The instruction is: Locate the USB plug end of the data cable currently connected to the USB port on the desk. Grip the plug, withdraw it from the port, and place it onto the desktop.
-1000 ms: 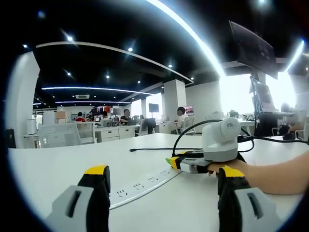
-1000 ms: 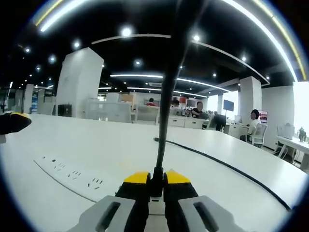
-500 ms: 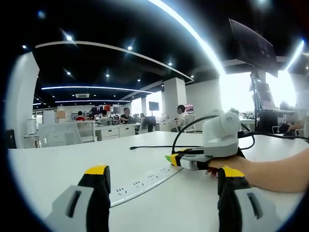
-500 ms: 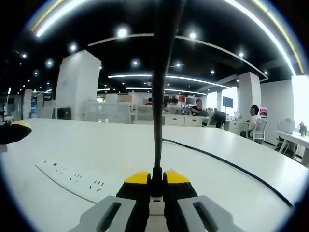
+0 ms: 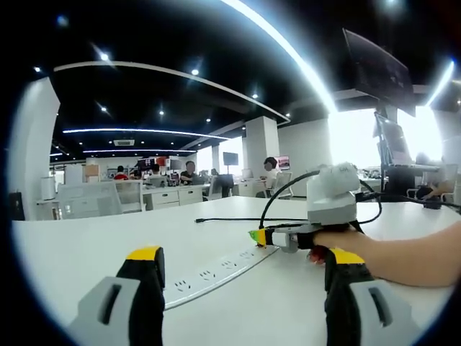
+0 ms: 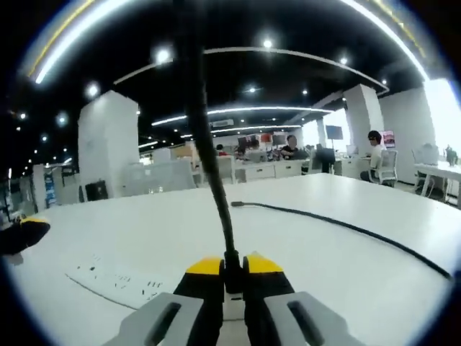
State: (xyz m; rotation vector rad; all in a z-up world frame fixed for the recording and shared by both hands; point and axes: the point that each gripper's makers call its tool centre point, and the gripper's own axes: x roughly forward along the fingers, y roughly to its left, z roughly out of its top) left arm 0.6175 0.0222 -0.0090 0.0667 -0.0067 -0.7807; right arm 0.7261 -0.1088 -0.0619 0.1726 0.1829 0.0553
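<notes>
Right gripper view: the plug (image 6: 231, 268) is clamped between the right gripper's (image 6: 230, 265) closed jaws, clear of the power strip (image 6: 119, 280), apparently for setting down. The left gripper (image 5: 241, 261) is held open beside the strip.

plug (image 6: 232, 268) hidden between right tongs (image 6: 232, 265)

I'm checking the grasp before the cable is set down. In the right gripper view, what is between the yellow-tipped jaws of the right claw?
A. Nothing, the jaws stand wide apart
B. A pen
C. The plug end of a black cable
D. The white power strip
C: the right claw is closed on the plug end of the black cable, whose cord rises from between the jaws.
</notes>
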